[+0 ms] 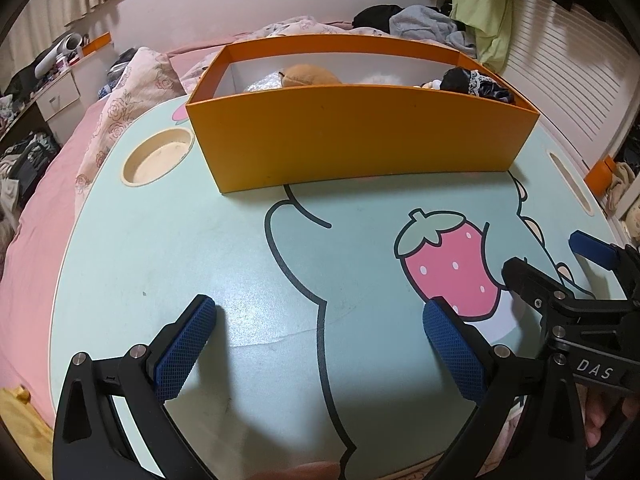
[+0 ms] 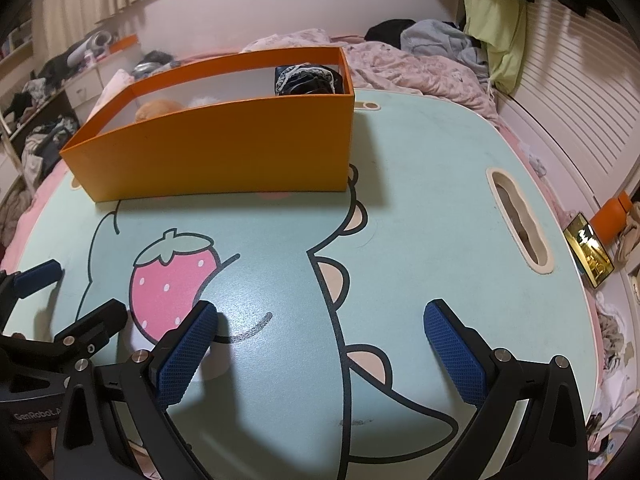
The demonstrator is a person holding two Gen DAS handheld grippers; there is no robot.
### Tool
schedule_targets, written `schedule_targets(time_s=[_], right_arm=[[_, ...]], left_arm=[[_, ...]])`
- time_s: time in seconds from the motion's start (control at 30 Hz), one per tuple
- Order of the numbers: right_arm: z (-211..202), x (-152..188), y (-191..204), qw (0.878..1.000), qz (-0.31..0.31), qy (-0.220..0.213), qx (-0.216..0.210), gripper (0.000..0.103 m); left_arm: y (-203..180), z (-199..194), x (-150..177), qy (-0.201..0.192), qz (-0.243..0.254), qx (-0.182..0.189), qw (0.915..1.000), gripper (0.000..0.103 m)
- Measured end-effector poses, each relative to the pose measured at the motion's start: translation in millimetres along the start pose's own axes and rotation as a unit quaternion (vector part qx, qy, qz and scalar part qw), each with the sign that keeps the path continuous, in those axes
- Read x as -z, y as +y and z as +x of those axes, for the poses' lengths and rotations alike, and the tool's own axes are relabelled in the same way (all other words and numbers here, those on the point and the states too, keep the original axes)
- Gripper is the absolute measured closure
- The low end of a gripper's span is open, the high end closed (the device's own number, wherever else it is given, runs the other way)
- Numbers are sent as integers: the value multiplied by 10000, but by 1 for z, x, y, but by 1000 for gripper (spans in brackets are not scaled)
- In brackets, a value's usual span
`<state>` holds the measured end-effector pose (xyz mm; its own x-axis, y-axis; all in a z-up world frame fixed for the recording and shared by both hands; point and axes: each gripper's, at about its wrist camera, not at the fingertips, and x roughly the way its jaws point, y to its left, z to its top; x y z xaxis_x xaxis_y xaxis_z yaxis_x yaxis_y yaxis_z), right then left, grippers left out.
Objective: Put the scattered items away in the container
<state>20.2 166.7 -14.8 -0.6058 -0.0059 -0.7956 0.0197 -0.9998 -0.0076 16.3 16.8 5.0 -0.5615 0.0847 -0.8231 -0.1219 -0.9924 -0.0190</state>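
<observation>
Resting on a bed, the desk (image 1: 168,240) is a pale green lap board printed with a cartoon figure and a strawberry; its open surface carries no loose item in either view. Orange container (image 1: 360,136): upright along the far edge of the desk, toward the far left corner in the right wrist view. Contents, partly seen over the rim: a tan plush toy (image 1: 308,75) toward the left end, a black lace-trimmed cloth (image 2: 308,79) at the right end, something white and fluffy between them, not identifiable. Left gripper (image 1: 320,344): near edge, jaws wide, holding nothing. Right gripper (image 2: 320,344): near edge, beside the left one, jaws wide, holding nothing. Judgement: tidying looks complete or close to it; doing this step well means checking the desk edges and bedding for strays before withdrawing, keeping both jaws clear of the box wall. Hidden: container floor, the desk's near edge under the grippers, and the far edge behind the container.
</observation>
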Motion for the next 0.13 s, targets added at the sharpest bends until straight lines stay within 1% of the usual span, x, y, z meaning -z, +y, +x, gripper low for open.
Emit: schedule_targets(time_s=[0.13], right_arm=[[0,0,0,10000,1,0,-2,0]], left_arm=[[0,0,0,-13,3,1,10000,0]])
